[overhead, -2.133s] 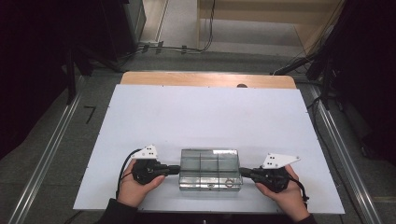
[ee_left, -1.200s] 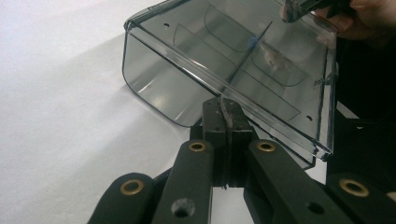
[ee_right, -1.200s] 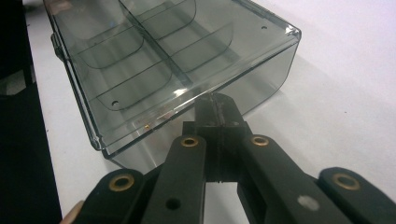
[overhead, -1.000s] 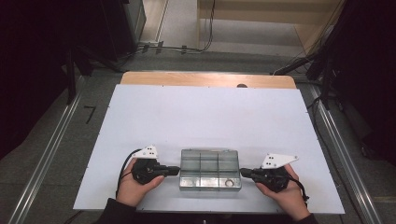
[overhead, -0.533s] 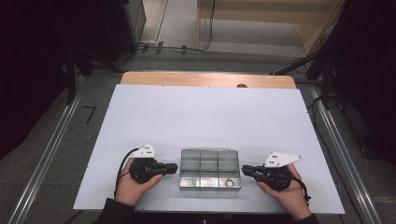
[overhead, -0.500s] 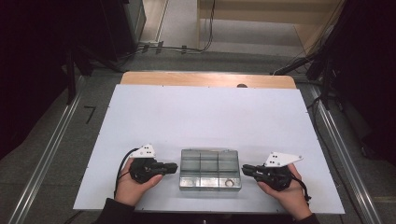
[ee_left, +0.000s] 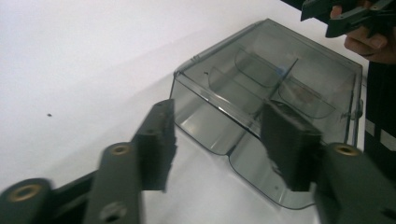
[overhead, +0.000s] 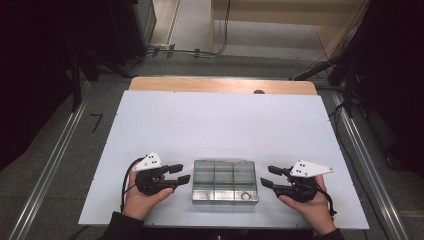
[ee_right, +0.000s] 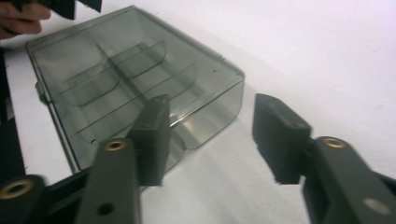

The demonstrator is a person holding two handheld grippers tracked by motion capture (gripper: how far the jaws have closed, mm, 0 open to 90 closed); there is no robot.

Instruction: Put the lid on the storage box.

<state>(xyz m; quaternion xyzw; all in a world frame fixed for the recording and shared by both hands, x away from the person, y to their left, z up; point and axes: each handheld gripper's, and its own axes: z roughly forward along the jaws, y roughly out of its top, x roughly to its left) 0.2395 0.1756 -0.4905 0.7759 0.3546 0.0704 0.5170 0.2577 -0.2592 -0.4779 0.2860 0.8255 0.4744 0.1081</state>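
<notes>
Two grippers flank your clear compartment box (overhead: pixel 225 181) on the white table (overhead: pixel 220 125): left gripper (overhead: pixel 180 174) and right gripper (overhead: pixel 265 176) have just been opening, jaws apart, holding nothing.

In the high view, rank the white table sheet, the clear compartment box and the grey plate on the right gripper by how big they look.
1. White table sheet, by far the largest.
2. Clear compartment box.
3. Grey plate on the right gripper, the smallest; it sits a little higher, nearer the camera, yet still looks smaller than the box.
</notes>
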